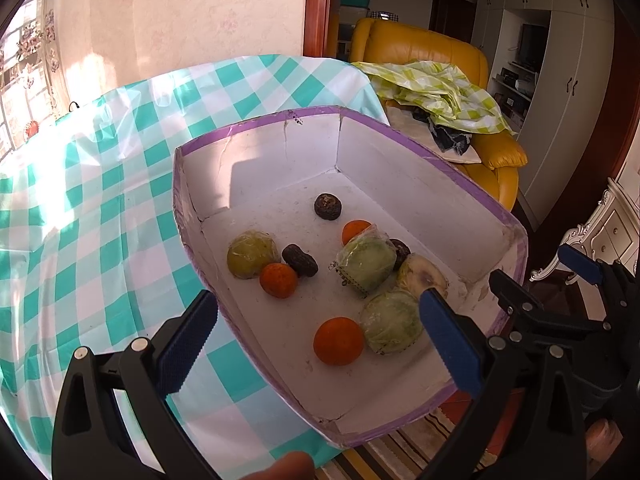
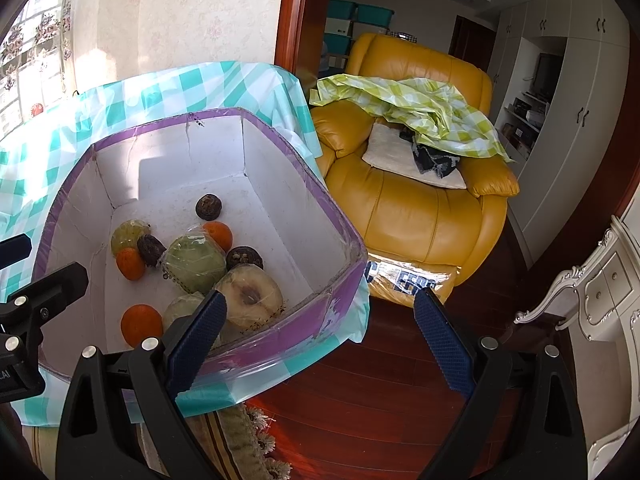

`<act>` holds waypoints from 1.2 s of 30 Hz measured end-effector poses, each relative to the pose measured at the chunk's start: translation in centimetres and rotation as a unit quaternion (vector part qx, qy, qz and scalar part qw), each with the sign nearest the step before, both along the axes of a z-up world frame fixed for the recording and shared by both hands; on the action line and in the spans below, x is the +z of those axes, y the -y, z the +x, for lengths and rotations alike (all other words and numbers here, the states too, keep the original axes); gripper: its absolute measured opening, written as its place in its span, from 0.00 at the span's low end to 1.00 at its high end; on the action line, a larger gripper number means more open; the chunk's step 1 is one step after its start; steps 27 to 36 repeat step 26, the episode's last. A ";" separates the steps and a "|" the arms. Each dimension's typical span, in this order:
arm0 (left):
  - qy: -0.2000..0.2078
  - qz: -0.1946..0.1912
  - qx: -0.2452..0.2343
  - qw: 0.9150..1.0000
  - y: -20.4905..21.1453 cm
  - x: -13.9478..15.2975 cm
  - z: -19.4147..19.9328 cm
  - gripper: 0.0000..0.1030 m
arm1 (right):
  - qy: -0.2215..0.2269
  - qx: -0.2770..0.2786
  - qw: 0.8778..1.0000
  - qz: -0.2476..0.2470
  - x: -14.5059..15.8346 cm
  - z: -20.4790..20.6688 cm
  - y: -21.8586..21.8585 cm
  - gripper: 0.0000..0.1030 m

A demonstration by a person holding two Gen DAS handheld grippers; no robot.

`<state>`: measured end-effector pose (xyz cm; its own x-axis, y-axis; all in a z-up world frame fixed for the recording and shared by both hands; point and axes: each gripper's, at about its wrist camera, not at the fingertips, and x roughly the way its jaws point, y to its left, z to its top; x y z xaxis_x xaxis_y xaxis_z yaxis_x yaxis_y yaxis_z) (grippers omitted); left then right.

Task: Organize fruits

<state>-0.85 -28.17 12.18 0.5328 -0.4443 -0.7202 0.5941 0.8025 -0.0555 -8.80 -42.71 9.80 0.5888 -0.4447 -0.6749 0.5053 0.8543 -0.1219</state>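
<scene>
A white box with a purple rim (image 1: 400, 132) (image 2: 280, 338) sits on the teal checked table and holds several fruits: three oranges (image 1: 338, 341) (image 2: 141, 325), wrapped green fruits (image 1: 366, 264) (image 2: 196, 264), a pale cut fruit in film (image 1: 420, 276) (image 2: 250, 300) and dark wrinkled fruits (image 1: 328, 206) (image 2: 209, 207). My left gripper (image 1: 316, 348) is open and empty above the box's near end. My right gripper (image 2: 320, 344) is open and empty over the box's right corner; it also shows in the left wrist view (image 1: 540, 280).
The teal checked tablecloth (image 1: 92, 200) (image 2: 200, 80) covers the table; the box reaches its right edge. A yellow armchair (image 2: 420, 200) with green checked cloth stands beyond. A white carved cabinet (image 2: 600, 292) is at the right. Red wooden floor (image 2: 360, 400) and a fringed rug lie below.
</scene>
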 end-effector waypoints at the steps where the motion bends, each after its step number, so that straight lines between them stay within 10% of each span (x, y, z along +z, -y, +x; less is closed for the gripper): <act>1: 0.000 0.000 0.000 1.000 0.0 0.0 0.0 0.98 | 0.000 0.000 1.000 0.000 0.0 0.0 0.0 0.89; 19: 0.012 -0.013 -0.011 1.000 1.0 0.1 -0.1 0.98 | 0.006 -0.009 1.000 0.003 -0.1 -0.2 0.3 0.89; 26: 0.038 -0.065 0.042 0.996 -6.4 2.8 0.0 0.98 | 0.086 0.043 0.995 -0.002 3.8 -1.7 -3.3 0.89; 36: 0.038 -0.065 0.042 0.996 -6.4 2.8 0.0 0.98 | 0.086 0.043 0.995 -0.002 3.8 -1.7 -3.3 0.89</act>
